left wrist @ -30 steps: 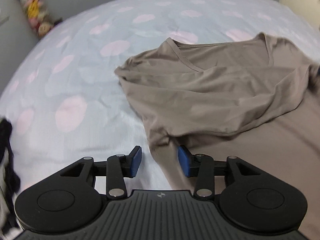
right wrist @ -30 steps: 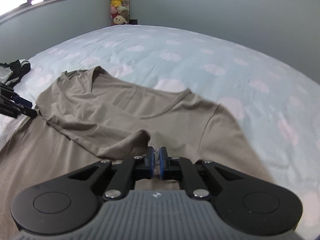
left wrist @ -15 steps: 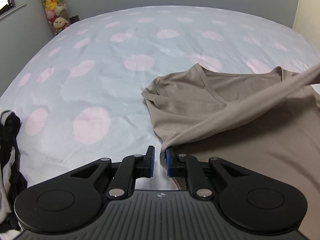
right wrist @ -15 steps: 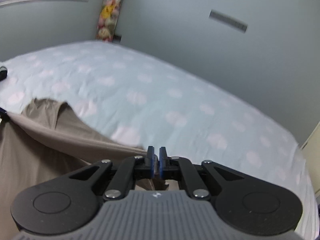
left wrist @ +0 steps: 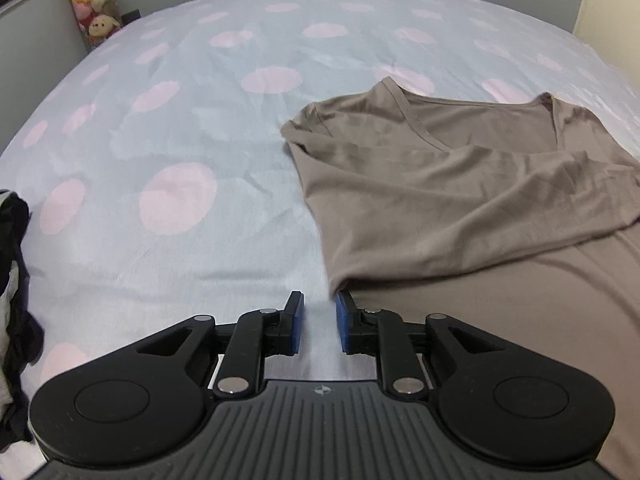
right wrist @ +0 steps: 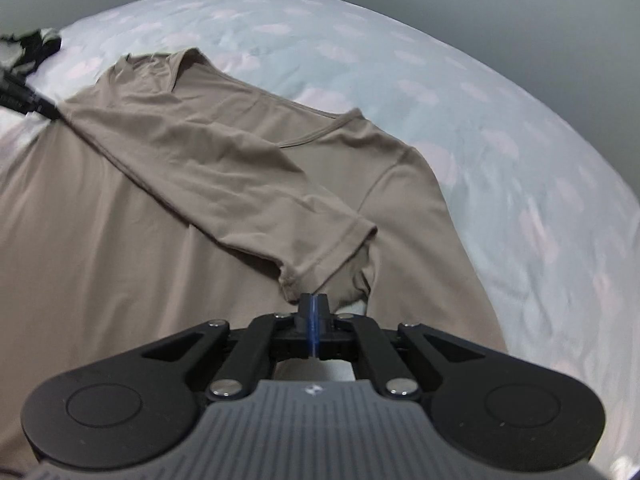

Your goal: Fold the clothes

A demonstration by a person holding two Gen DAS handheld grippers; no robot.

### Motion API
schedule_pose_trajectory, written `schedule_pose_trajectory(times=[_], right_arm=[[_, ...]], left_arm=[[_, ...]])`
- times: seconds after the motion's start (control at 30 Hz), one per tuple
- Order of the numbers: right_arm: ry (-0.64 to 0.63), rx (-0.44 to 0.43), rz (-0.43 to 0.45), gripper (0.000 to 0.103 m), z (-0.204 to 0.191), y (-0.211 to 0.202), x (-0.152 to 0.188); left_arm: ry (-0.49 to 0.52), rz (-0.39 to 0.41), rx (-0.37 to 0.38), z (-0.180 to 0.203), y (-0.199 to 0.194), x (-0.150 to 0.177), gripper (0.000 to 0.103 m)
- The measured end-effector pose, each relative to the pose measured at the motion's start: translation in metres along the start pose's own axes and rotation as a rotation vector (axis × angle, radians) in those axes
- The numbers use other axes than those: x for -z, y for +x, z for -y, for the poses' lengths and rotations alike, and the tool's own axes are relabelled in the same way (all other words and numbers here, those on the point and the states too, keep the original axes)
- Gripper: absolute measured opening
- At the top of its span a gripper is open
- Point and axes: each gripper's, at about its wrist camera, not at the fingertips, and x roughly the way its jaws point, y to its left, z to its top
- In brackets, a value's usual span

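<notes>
Left gripper (left wrist: 319, 322): jaws apart and opening, only bare sheet between the 2 blue pads. Folded corner of the taupe short-sleeved V-neck T-shirt (left wrist: 460, 184) sits just ahead of the right-hand pad, at or very near its tip; contact too close to call.
Right gripper (right wrist: 314, 312): jaws together, blue pads flush, no cloth visibly pinched. Sleeve cuff hem (right wrist: 332, 252) lies just ahead of the tips.
Shirt position: flat on the pale blue bedsheet with pink spots (left wrist: 180, 128). 1 sleeve folded across the chest, running from the left gripper's corner toward the right gripper's tips.
Shirt edges, left view: side edge runs up and away from the right-hand pad to the shoulder; neckline far ahead, right of the jaws.
Shirt edges, right view: unfolded shoulder and side seam run ahead and right of the jaws; body cloth fills everything left of them.
Free room, left view: open sheet ahead and left of the jaws, broad and unobstructed.
Free room, right view: open sheet ahead and right, beyond the shirt edge.
Obstacles: black and grey crumpled garment (left wrist: 14, 300) far left of the left jaws, well apart from the shirt. Stuffed toys (left wrist: 94, 4) at the far wall corner.
</notes>
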Motion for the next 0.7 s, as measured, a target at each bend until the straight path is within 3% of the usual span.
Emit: schedule_pose_trajectory(times=[0.13, 0.43, 0.53, 0.7], right_arm=[[0.092, -0.023, 0.036, 0.007, 0.015, -0.004, -0.010], [0.177, -0.025, 0.070, 0.011, 0.035, 0.017, -0.042], [0.192, -0.029, 0.073, 0.024, 0.038, 0.024, -0.049], [0.203, -0.029, 0.071, 0.024, 0.041, 0.032, -0.050]], left_arm=[[-0.042, 0.011, 0.076, -0.011, -0.014, 0.000, 0.030], [-0.211, 0.107, 0.123, -0.036, -0.005, -0.060, 0.030], [-0.284, 0.091, 0.122, -0.045, 0.015, -0.085, 0.030], [-0.393, 0.020, 0.158, -0.059, 0.053, -0.110, 0.030]])
